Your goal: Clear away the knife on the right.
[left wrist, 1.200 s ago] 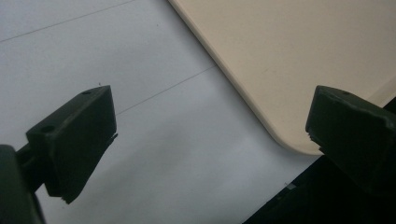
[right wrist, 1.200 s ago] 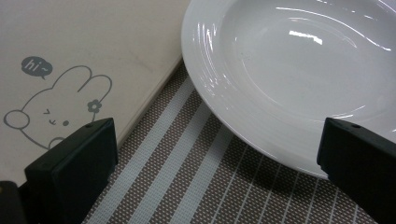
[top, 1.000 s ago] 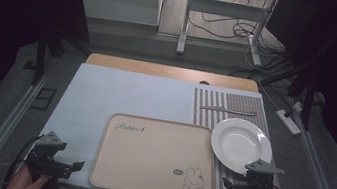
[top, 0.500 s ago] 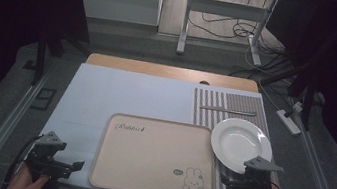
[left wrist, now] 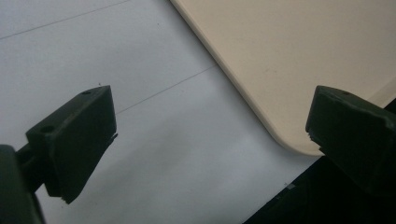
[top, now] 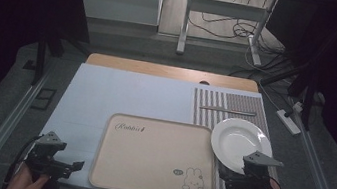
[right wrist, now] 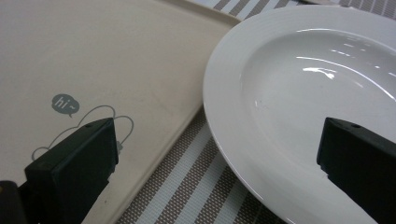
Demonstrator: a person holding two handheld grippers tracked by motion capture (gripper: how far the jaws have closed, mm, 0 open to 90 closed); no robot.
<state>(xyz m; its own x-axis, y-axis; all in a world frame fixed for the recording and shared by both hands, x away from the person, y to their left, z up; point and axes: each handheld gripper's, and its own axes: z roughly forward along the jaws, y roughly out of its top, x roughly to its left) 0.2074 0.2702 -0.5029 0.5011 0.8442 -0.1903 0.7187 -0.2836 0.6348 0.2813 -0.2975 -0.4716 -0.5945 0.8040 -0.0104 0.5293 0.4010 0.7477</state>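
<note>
I have both grippers low at the near table edge. My right gripper (top: pixel 227 180) stands with jaws spread wide, the white plate's (top: pixel 239 141) near rim between them, the plate resting on the striped mat (top: pixel 235 104) just right of the beige tray (top: pixel 157 156). My left gripper (top: pixel 75 167), jaws also apart, sits off the tray's near-left corner.

The tray (top: pixel 156 156) is lying on the table (top: pixel 121 92), near its front edge. The plate (top: pixel 242 138) is sitting just right of the tray, on the striped mat (top: pixel 216 99). A knife (top: pixel 228 110) is lying on the mat behind the plate. The left gripper (top: pixel 76 166) is hanging just left of the tray. The right gripper (top: pixel 224 179) is hanging at the tray's front right corner, in front of the plate.
</note>
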